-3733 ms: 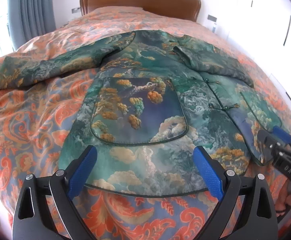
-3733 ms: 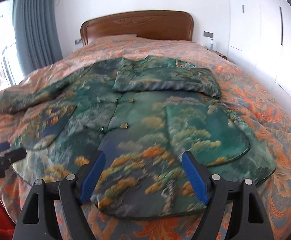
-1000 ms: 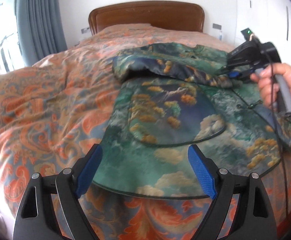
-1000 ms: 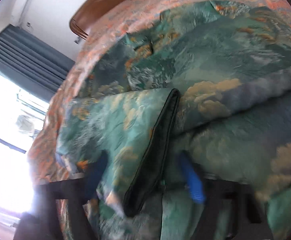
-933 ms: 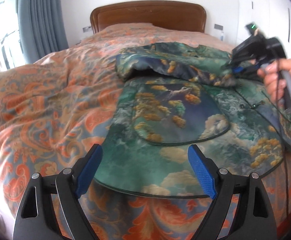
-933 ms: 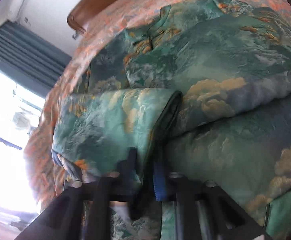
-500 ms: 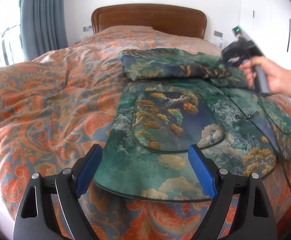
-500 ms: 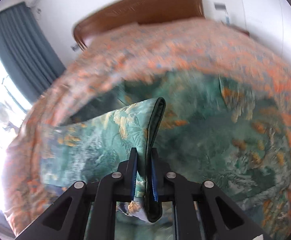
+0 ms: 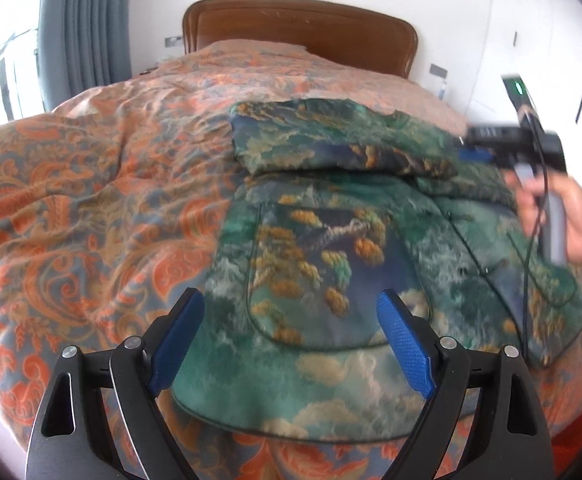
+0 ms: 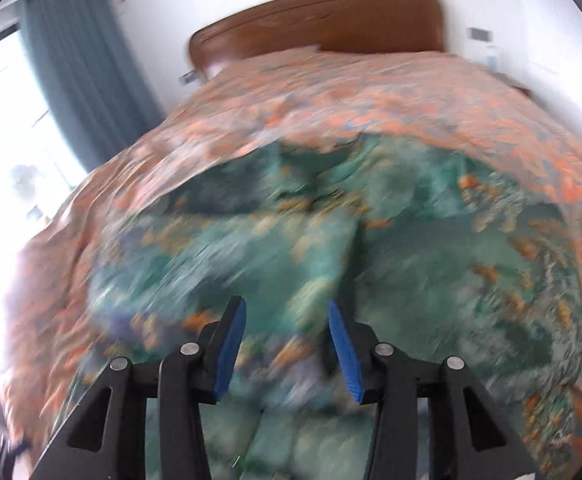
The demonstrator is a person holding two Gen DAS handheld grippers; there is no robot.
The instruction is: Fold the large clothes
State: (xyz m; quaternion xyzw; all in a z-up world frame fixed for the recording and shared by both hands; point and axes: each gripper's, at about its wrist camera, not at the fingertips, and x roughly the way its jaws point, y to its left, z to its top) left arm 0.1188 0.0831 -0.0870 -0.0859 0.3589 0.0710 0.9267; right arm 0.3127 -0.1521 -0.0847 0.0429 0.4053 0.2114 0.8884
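A green patterned jacket (image 9: pixel 331 248) lies flat on the bed, with both sleeves folded across its chest (image 9: pixel 331 148). My left gripper (image 9: pixel 291 340) is open and empty, held above the jacket's near hem. My right gripper (image 10: pixel 287 344) is open and empty above the folded sleeve (image 10: pixel 291 248); its view is blurred by motion. It also shows in the left wrist view (image 9: pixel 491 148), held by a hand (image 9: pixel 563 216) over the jacket's right side.
An orange patterned bedspread (image 9: pixel 91 200) covers the bed. A wooden headboard (image 9: pixel 299 28) stands at the far end. Grey curtains (image 9: pixel 83 24) and a bright window are at the left. White wall and cupboards are at the right.
My right gripper carried the left sleeve across the jacket, then opened and let it go on the chest. The left gripper stayed open and shifted a little.
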